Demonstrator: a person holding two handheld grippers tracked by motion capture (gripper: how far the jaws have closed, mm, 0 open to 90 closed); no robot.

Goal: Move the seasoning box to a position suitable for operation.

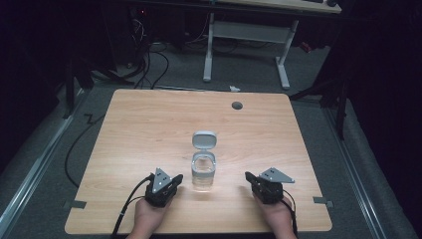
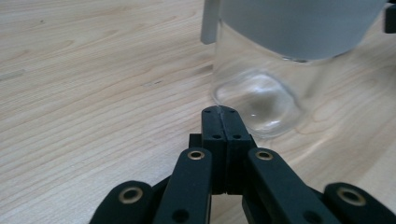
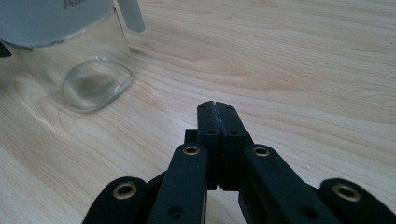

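**Both grippers at rest beside the open jar**

We saw a wooden table (image 1: 149, 124) with a clear glass jar (image 1: 203, 174) standing near its front middle, its grey flip lid (image 1: 204, 139) raised. We held the left gripper (image 1: 175, 180) just left of it and the right gripper (image 1: 247, 176) further off, jaws pressed together, empty. We judged nothing begun; any grasp would first need the jaws parted.

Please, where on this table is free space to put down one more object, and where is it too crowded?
The table is bare left and right of the glass jar and beyond its open lid, up to the round hole. It is crowded at the near edge, between the left gripper, jar and right gripper.
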